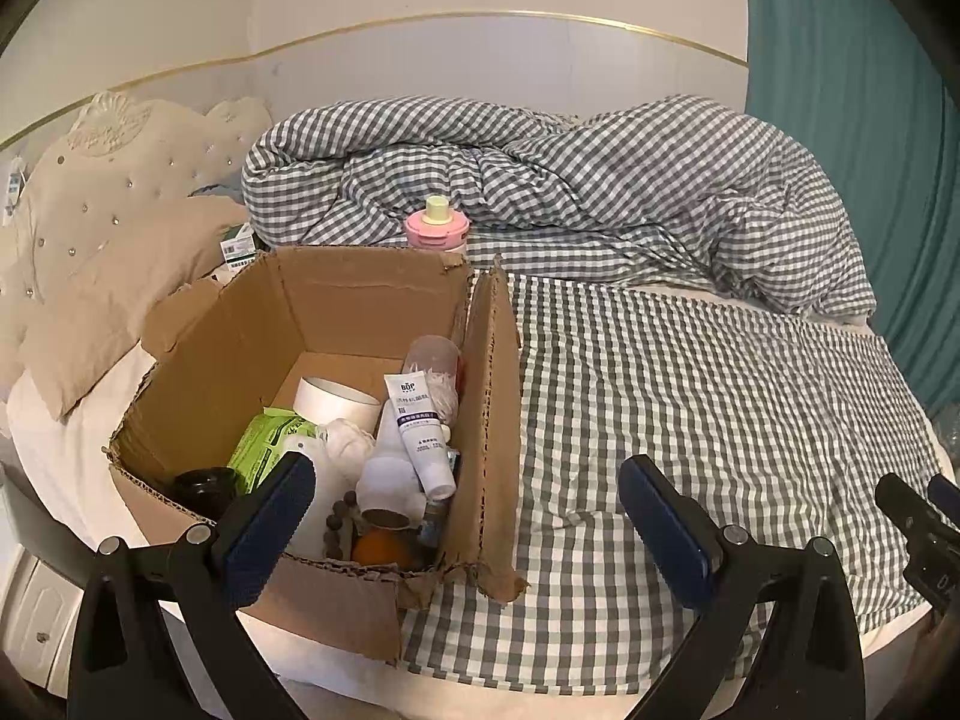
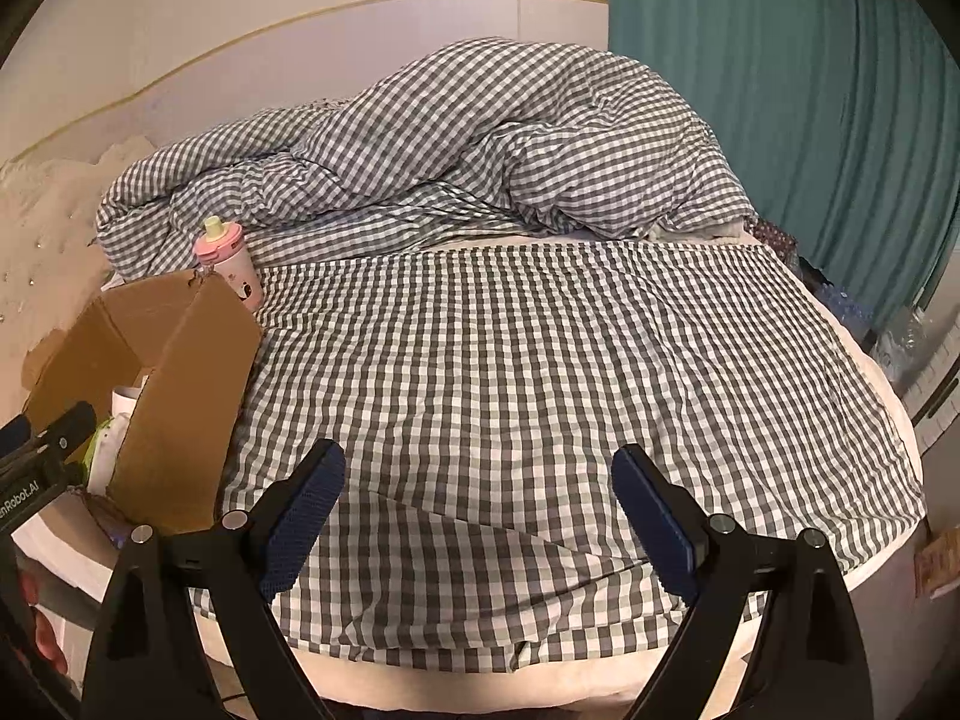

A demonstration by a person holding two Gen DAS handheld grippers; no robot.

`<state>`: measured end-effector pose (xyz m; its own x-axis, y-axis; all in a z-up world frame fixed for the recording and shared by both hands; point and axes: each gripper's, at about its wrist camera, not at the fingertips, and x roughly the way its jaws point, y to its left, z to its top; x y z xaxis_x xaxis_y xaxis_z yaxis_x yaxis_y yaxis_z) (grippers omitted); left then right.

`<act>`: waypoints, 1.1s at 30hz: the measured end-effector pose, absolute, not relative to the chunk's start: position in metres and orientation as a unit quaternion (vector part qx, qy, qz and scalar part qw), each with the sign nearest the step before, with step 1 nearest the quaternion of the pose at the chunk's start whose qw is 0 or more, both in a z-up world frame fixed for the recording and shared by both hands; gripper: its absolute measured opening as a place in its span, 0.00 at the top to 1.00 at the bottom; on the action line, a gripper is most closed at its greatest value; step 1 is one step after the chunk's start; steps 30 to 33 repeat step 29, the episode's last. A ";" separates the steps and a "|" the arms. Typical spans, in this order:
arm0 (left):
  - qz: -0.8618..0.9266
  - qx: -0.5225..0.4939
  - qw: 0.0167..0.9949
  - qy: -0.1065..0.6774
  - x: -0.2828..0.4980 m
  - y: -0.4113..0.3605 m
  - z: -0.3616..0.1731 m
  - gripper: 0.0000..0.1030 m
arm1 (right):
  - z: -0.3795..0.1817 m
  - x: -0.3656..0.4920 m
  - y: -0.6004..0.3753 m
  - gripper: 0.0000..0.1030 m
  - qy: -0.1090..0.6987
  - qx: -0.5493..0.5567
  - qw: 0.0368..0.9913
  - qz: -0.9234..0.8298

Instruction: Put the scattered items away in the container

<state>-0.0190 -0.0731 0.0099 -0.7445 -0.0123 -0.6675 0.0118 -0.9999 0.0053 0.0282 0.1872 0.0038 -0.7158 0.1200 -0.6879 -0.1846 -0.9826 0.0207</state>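
Observation:
An open cardboard box [image 1: 336, 294] stands on the bed and holds a white tube [image 1: 420, 432], a green wipes pack [image 1: 264, 444], a white roll [image 1: 336, 402], a black jar [image 1: 201, 483], beads and an orange ball [image 1: 378, 549]. A pink-lidded cup [image 1: 436, 228] stands behind the box; it also shows in the right wrist view [image 2: 231, 267]. My left gripper [image 1: 468, 480] is open and empty at the box's near right corner. My right gripper [image 2: 478, 474] is open and empty over the checked sheet [image 2: 540, 360], right of the box [image 2: 180, 372].
A bunched checked duvet [image 1: 570, 180] lies at the back of the bed. A beige pillow [image 1: 96, 276] and tufted headboard are at the left. A small green-white carton [image 1: 237, 246] lies behind the box. A teal curtain [image 2: 780, 90] hangs at the right.

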 end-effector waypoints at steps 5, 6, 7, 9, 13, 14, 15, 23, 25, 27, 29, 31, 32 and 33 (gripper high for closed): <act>-0.932 0.362 0.004 -0.006 -0.019 -0.070 0.004 0.00 | 0.001 0.031 0.189 0.12 0.048 -0.369 0.083 0.924; -0.932 0.362 0.002 -0.007 -0.018 -0.070 0.002 0.00 | 0.001 0.031 0.189 0.12 0.048 -0.369 0.083 0.925; -0.932 0.363 0.001 -0.009 -0.018 -0.069 0.001 0.00 | 0.001 0.032 0.189 0.12 0.048 -0.369 0.083 0.925; -0.931 0.366 0.001 -0.011 -0.019 -0.067 -0.002 0.00 | 0.000 0.032 0.188 0.12 0.048 -0.369 0.083 0.924; -0.929 0.368 0.000 -0.018 -0.019 -0.064 -0.005 0.00 | -0.001 0.031 0.188 0.12 0.046 -0.370 0.080 0.924; -0.929 0.368 0.000 -0.020 -0.019 -0.063 -0.005 0.00 | -0.002 0.030 0.187 0.12 0.046 -0.371 0.080 0.924; -0.929 0.369 -0.002 -0.022 -0.020 -0.062 -0.005 0.00 | -0.003 0.030 0.187 0.12 0.046 -0.372 0.079 0.924; -0.930 0.367 -0.001 -0.017 -0.021 -0.063 -0.010 0.00 | -0.007 0.028 0.184 0.12 0.045 -0.376 0.073 0.923; -0.930 0.368 0.004 -0.018 -0.020 -0.064 -0.013 0.00 | -0.009 0.027 0.184 0.12 0.046 -0.379 0.071 0.922; -0.933 0.359 0.020 -0.024 -0.018 -0.063 -0.015 0.00 | -0.012 0.026 0.184 0.12 0.047 -0.382 0.068 0.920; -0.935 0.352 0.022 -0.029 -0.016 -0.062 -0.014 0.00 | -0.014 0.026 0.183 0.12 0.046 -0.384 0.068 0.920; -0.935 0.352 0.022 -0.029 -0.016 -0.062 -0.014 0.00 | -0.014 0.026 0.183 0.12 0.046 -0.384 0.068 0.920; -0.935 0.352 0.022 -0.029 -0.016 -0.062 -0.014 0.00 | -0.014 0.026 0.183 0.12 0.046 -0.384 0.068 0.920; -0.935 0.352 0.022 -0.029 -0.016 -0.062 -0.014 0.00 | -0.014 0.026 0.183 0.12 0.046 -0.384 0.068 0.920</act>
